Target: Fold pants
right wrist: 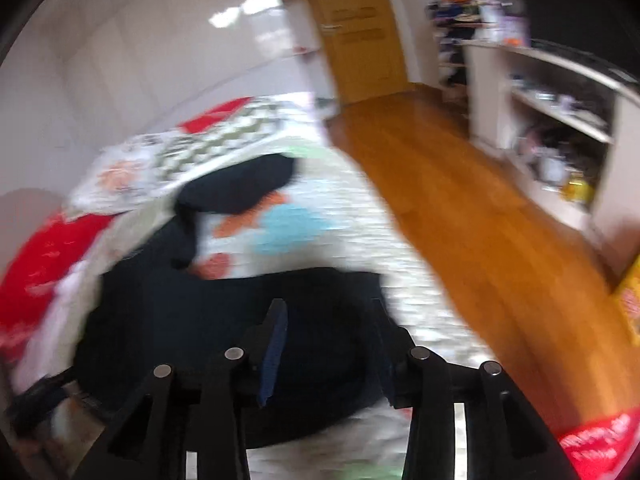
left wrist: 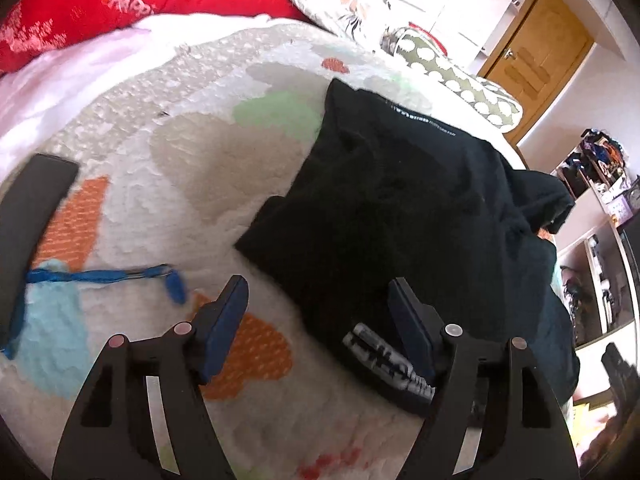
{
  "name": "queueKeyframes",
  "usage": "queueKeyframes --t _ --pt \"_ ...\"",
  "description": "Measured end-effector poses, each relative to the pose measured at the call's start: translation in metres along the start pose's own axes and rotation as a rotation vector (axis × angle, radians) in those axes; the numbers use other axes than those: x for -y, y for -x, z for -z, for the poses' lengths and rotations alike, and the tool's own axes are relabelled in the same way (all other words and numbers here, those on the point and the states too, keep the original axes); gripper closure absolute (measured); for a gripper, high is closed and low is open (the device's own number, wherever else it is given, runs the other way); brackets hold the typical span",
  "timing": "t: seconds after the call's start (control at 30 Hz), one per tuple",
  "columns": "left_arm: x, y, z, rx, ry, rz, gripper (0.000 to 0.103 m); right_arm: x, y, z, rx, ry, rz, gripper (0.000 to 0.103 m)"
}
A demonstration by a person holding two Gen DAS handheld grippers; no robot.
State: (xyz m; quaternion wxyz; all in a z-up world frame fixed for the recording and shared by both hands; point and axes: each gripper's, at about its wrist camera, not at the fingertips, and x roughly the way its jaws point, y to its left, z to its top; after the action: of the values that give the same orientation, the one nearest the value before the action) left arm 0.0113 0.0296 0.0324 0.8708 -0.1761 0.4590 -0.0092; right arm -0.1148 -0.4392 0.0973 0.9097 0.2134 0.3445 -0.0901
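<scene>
Black pants (left wrist: 400, 208) folded at frame centre on patterned bedspread (left wrist: 168, 168); left gripper (left wrist: 316, 300) agape, empty; right gripper (right wrist: 328, 320) parted, empty.

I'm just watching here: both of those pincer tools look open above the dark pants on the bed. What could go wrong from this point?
1. The black pants are only partly folded; one end bunches near the bed's edge and might slide off the patterned blanket.
2. The open left gripper hangs over the pants' near edge by the white lettering and might snag it.
3. The right gripper view is blurred, so regrasping could miss.
</scene>
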Motion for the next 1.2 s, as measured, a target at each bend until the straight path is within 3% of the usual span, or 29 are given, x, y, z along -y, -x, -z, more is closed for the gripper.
queueKeyframes --t 0.07,0.13,0.17,0.2,0.27,0.33,0.43,0.5,0.53,0.6,0.63,0.7,0.83,0.9,1.0,1.2 --pt "0.003 -0.005 -0.003 0.005 0.01 0.006 0.031 -0.018 -0.014 0.004 -0.054 0.044 -0.103 0.062" --pt "0.003 -0.007 -0.006 0.017 0.03 0.005 0.041 -0.036 -0.031 0.012 -0.093 0.071 -0.173 0.062" --pt "0.002 -0.008 -0.007 0.019 0.038 0.01 0.067 -0.047 -0.042 0.018 -0.115 0.09 -0.206 0.062" --pt "0.002 -0.009 -0.007 0.003 0.041 0.041 0.079 -0.055 -0.052 0.023 -0.138 0.108 -0.223 0.062" --pt "0.002 -0.003 -0.005 0.013 0.04 0.068 0.087 -0.074 -0.073 0.034 -0.2 0.146 -0.243 0.062" --pt "0.005 0.012 -0.002 0.036 0.003 0.079 0.087 -0.09 -0.086 0.041 -0.244 0.175 -0.262 0.062" --pt "-0.002 0.036 0.006 0.07 -0.02 0.076 0.087 -0.114 -0.082 0.043 -0.244 0.228 -0.324 0.062" --pt "-0.011 0.036 0.013 0.05 -0.033 0.044 0.087 -0.124 -0.083 0.048 -0.254 0.257 -0.339 0.062" --pt "-0.015 0.028 0.016 0.024 -0.04 0.028 0.086 -0.128 -0.089 0.052 -0.278 0.28 -0.332 0.062" --pt "-0.024 0.019 0.022 -0.008 -0.038 -0.012 0.061 -0.134 -0.108 0.062 -0.341 0.324 -0.294 0.061" --pt "-0.027 0.022 0.023 0.004 -0.047 -0.018 0.056 -0.137 -0.109 0.063 -0.329 0.345 -0.285 0.061" --pt "-0.03 0.034 0.021 0.025 -0.067 -0.027 0.036 -0.144 -0.106 0.056 -0.342 0.373 -0.298 0.062" --pt "-0.032 0.057 0.0 0.078 -0.11 -0.051 0.031 -0.152 -0.099 0.016 -0.282 0.401 -0.333 0.062" --pt "-0.032 0.058 -0.02 0.094 -0.119 -0.043 0.02 -0.16 -0.1 -0.013 -0.223 0.421 -0.318 0.061" --pt "-0.029 0.042 -0.055 0.082 -0.118 -0.008 0.02 -0.174 -0.112 -0.051 -0.147 0.439 -0.328 0.05" --pt "-0.008 -0.017 -0.117 -0.002 -0.181 0.012 0.02 -0.213 -0.187 -0.106 -0.194 0.509 -0.249 0.041"
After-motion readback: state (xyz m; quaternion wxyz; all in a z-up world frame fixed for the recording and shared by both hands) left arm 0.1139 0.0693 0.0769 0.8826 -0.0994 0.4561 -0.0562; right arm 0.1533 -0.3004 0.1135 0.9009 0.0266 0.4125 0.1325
